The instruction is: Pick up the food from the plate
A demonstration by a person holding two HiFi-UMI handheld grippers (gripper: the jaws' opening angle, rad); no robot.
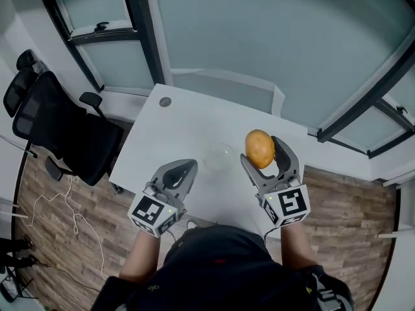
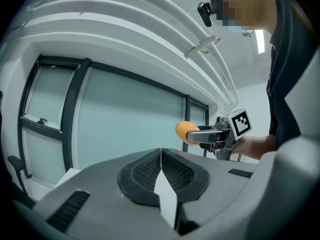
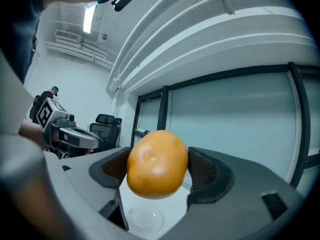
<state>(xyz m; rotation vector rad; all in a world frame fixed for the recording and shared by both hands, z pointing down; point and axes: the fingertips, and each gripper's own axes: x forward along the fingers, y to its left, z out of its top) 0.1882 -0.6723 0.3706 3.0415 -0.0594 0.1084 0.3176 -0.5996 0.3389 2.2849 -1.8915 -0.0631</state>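
Head view: the right gripper is clamped on the food, an orange-yellow oval lifted clear of the white table. The clear plate sits empty, just at the food's 9 o'clock. The oval's long axis runs roughly 12 to 6 o'clock, across the grip. The left gripper hovers at 7 o'clock of the plate.

Left gripper view: its jaws are pressed together on nothing. The food shows at 1 o'clock, held out in the other claw.

Right gripper view: the food fills the gap between the pads, long axis tilted about 1 to 7 o'clock, neither end distinct. It looks smooth and rounded and bulges past the pads, so a slackened squeeze or a jolt could let it slip out and drop toward the plate at 6 o'clock.
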